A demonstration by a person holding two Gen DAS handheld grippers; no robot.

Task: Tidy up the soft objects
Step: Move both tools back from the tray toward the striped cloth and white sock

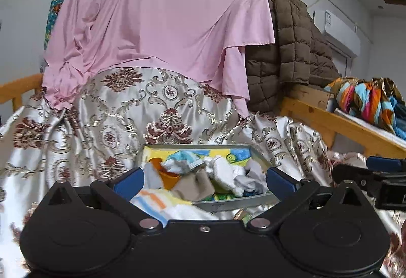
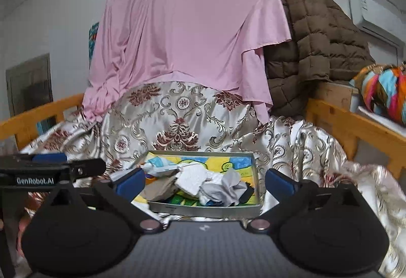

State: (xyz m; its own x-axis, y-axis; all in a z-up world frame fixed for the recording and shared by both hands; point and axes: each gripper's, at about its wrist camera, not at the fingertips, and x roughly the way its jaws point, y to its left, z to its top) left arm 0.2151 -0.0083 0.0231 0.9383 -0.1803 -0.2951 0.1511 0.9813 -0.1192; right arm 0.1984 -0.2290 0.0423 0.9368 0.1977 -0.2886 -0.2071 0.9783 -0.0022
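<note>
Both claws, left claw [image 1: 205,177] and right claw [image 2: 205,180], gape wide and empty, the tray [image 2: 203,210] of crumpled socks [image 2: 218,188] lying straight ahead on the bed, about equally near.

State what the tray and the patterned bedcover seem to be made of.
Tray: probably metal, with a dull grey brushed-looking rim and thin straight walls. Patterned bedcover: likely satin-type brocade, with a glossy cream sheen, sharp shiny folds and woven-looking maroon and gold scrollwork.
</note>
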